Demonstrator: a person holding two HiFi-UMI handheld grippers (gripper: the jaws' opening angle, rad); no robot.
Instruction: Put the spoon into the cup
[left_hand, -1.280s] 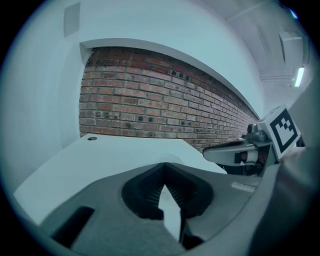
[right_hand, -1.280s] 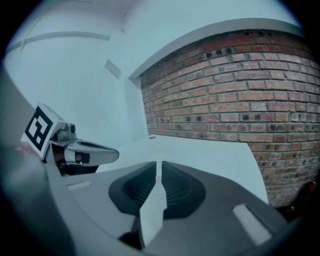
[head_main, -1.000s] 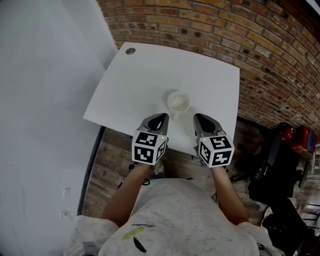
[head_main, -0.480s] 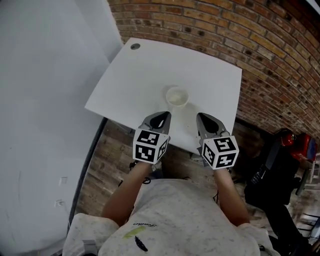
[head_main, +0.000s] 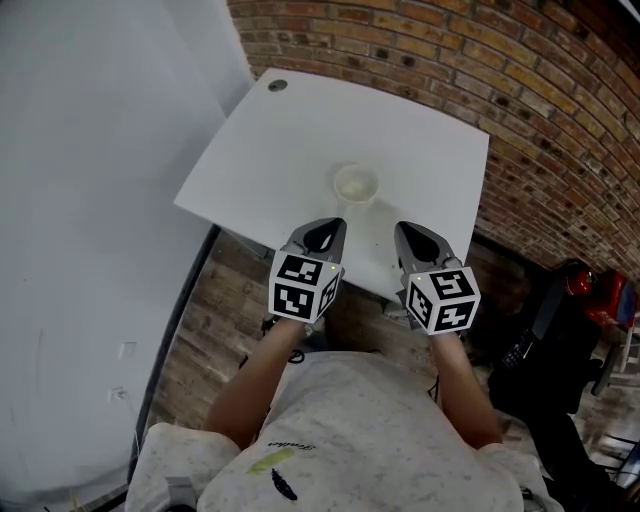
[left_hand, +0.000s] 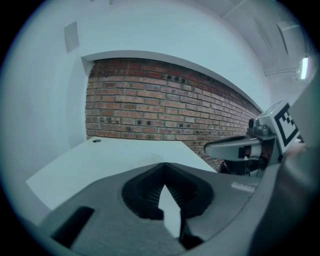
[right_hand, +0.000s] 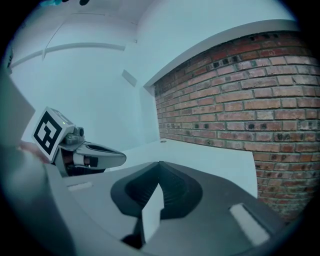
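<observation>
Both grippers closed and empty, no spoon in sight

The left gripper (head_main: 322, 232) and right gripper (head_main: 412, 238) hang over the near edge of the table (head_main: 300, 140), each with its jaws pressed together on nothing. The cup (head_main: 355, 185) stands just beyond, between them. I can't spot the spoon anywhere. A careless reach with closed jaws could knock that light cup over.

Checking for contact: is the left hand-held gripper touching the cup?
Apart. The head view shows bare white table between the left hand-held gripper and the cup.
</observation>
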